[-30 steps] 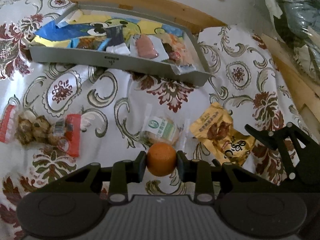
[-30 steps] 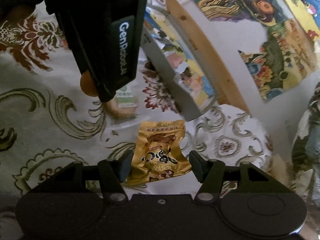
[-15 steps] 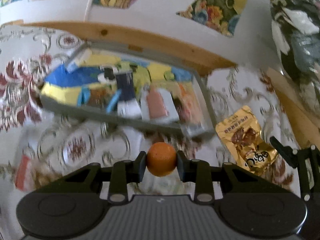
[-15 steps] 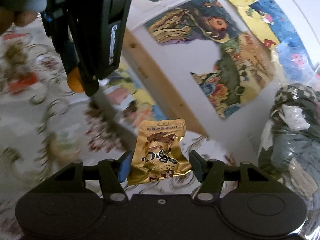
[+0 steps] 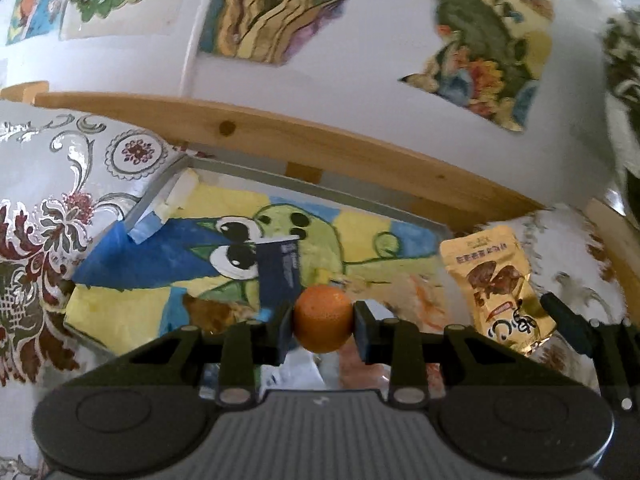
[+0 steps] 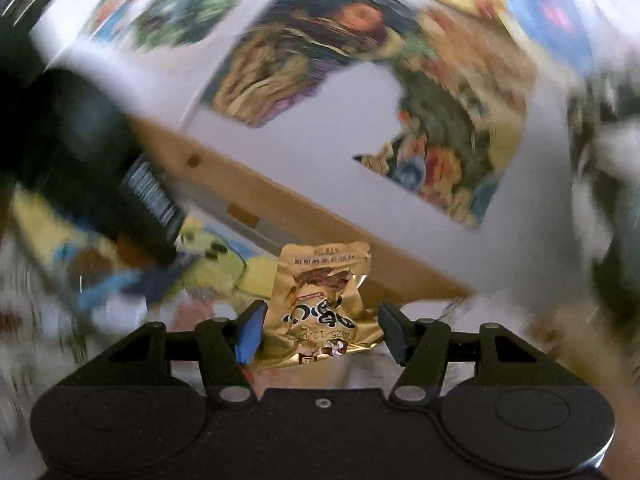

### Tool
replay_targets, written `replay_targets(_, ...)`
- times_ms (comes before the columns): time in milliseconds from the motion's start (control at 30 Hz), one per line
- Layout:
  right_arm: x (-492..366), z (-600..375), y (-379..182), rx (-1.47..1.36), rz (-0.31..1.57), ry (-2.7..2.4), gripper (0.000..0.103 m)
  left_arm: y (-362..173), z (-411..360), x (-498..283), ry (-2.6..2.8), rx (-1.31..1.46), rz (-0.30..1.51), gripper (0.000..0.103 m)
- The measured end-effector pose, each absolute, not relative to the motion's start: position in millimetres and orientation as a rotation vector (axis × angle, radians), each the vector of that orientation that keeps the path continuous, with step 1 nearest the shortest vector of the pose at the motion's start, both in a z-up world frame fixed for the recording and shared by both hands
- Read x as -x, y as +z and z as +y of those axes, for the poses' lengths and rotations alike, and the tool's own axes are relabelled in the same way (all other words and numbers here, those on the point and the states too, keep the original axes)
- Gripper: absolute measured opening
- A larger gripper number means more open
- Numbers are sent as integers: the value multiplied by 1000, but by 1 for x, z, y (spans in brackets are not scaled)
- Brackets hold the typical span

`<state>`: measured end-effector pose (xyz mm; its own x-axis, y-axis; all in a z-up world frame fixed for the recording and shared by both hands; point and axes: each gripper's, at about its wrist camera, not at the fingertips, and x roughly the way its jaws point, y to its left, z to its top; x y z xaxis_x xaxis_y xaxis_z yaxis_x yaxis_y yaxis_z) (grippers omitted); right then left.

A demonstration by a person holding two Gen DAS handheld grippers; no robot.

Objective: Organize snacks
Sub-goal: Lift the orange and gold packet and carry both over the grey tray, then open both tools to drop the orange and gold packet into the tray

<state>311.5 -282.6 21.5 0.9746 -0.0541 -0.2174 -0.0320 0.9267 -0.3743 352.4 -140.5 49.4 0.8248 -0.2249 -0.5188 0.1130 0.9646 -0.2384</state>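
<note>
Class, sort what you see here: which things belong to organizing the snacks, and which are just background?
Part of the job:
- orange in the left gripper
- gold snack packet in the right gripper
- grey tray

Just background:
- wall pictures
- wooden rail
- patterned cloth

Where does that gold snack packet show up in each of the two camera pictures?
Left wrist view: gold snack packet at right, beside the tray.
Right wrist view: gold snack packet at centre, between the right tongs.
Shared landmark: the wooden rail under the wall.
</note>
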Motion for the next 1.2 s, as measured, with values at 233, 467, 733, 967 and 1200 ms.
replay_targets(233,-338,-309,9,201,305,21,62,31,-137,-390,-130,244,621,35)
replay_targets(467,-356,-337,7,-26,361,52,63,30,-160,-407,-149,224,608,35)
replay_targets(733,-362,-343,-6,-90,395,59,63,28,-183,-419,-165,193,612,35)
replay_targets(967,-362,-343,-9,-99,398,55,64,24,-189,-424,-145,191,642,44)
replay_targets(1200,-361,-339,-9,-101,387,50,73,27,-183,-424,-125,222,631,64)
